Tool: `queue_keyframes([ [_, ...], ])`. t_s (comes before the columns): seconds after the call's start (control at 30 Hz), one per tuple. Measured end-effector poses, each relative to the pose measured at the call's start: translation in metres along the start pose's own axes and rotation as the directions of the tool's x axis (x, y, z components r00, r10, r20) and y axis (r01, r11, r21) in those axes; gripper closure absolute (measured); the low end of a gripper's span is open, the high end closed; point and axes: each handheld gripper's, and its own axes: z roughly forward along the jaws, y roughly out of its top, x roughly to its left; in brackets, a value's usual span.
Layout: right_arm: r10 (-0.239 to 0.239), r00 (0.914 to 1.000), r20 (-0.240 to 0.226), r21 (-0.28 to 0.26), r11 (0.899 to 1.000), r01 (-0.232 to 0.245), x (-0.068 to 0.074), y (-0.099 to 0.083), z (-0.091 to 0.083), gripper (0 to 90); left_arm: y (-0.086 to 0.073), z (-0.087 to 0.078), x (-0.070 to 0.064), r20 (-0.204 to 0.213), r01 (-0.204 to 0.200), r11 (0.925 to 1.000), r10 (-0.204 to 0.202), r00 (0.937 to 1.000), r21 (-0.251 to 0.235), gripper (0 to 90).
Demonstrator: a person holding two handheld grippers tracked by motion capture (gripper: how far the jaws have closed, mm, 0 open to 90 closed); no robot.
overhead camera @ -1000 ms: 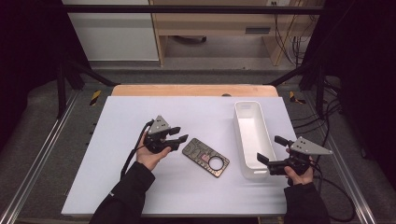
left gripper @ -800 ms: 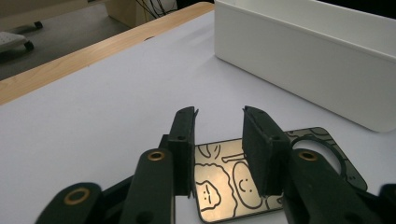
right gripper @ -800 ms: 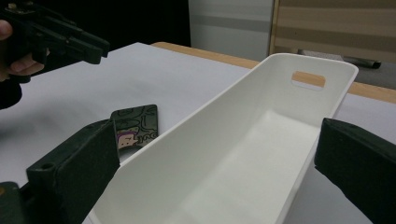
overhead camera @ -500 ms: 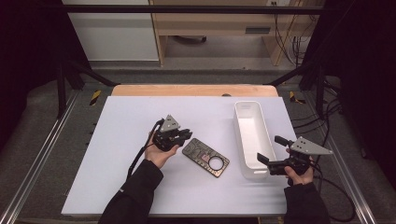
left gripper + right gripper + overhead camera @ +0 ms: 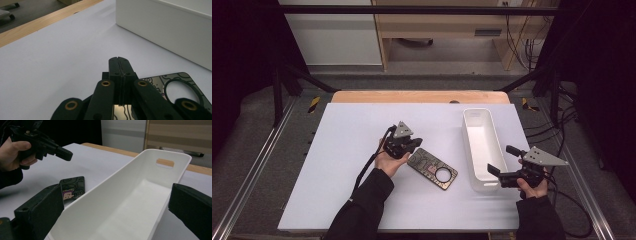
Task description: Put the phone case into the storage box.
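Nearest the person, at the table's right edge, the right gripper (image 5: 501, 173) is sitting with its jaws spread wide around the near end of the white bin (image 5: 482, 145); in the right gripper view one jaw is standing outside each long wall, and whether they are touching the plastic is hard to say. A little farther in, on the white table (image 5: 342, 150), the dark phone case (image 5: 432, 168) is lying flat just left of the bin, its round camera cutout toward the near right. The left gripper (image 5: 411, 145) is hovering over the case's far left corner, jaws pressed together with nothing between them; in the left gripper view the shut tips (image 5: 119, 65) are pointing past the case edge toward the bin wall.

The work in hand is probably getting the case into the bin. As a judgement, the main risk is the case itself: it is thin and lying flush, so shut jaws coming down on it would be pushing it across the table, possibly against the bin, instead of gripping it. The jaws would need opening and an edge to bite. If the right gripper is not bracing the bin, a shove could be sliding the bin away too
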Motion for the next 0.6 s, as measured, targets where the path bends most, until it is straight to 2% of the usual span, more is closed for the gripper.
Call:
queue_keyframes([
  [0.37,-0.001,1.0000,-0.001,-0.002,1.000,0.001,0.000,0.000,0.000,0.2,0.005,0.029,-0.002,0.001,0.002,0.9988,-0.002,1.0000,0.050,89.0],
  [0.6,-0.001,1.0000,-0.001,-0.003,1.000,0.001,0.000,0.000,0.000,0.2,-0.002,0.046,0.000,0.006,0.012,0.9954,-0.012,0.9999,0.096,89.0],
])
